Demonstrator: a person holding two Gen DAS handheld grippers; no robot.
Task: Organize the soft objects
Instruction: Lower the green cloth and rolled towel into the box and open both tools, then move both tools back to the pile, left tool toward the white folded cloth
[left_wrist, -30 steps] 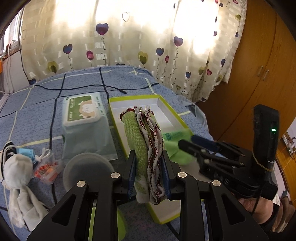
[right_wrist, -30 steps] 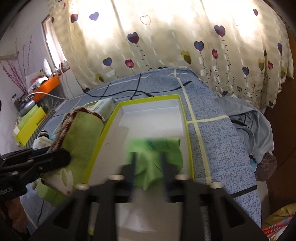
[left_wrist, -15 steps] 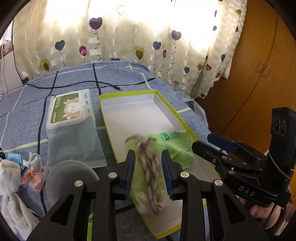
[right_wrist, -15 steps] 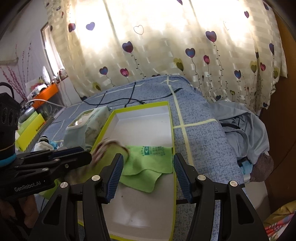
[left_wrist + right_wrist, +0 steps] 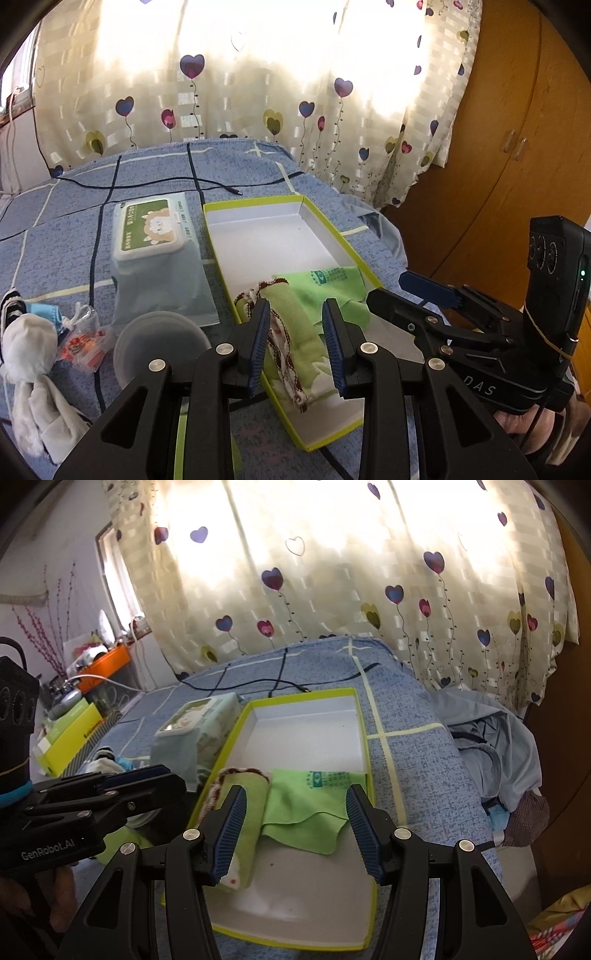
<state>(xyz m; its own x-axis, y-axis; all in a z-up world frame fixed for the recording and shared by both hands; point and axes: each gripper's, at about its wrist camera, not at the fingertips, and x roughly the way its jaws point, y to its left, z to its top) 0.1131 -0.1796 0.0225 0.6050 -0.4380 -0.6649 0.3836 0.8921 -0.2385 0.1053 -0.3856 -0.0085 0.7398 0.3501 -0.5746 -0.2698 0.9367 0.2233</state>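
Note:
A shallow white box with a lime rim lies on the blue bedspread. In its near half a rolled green towel with red-and-white trim rests along the left wall. A flat green cloth lies beside the towel. My left gripper hovers open over the towel without its pads pressing it; the right wrist view shows it left of the box. My right gripper stands open above the box with nothing held, its tips at the box's right side.
Left of the box sit a wet-wipes pack, a grey round lid, a small packet and white socks. A black cable crosses the far bed. A blue garment hangs off the right edge; a wooden wardrobe stands beyond.
The rolled towel, clamped in my left gripper above the box a second ago, now lies in the box with the jaws wider. My right gripper drew back from the green cloth.

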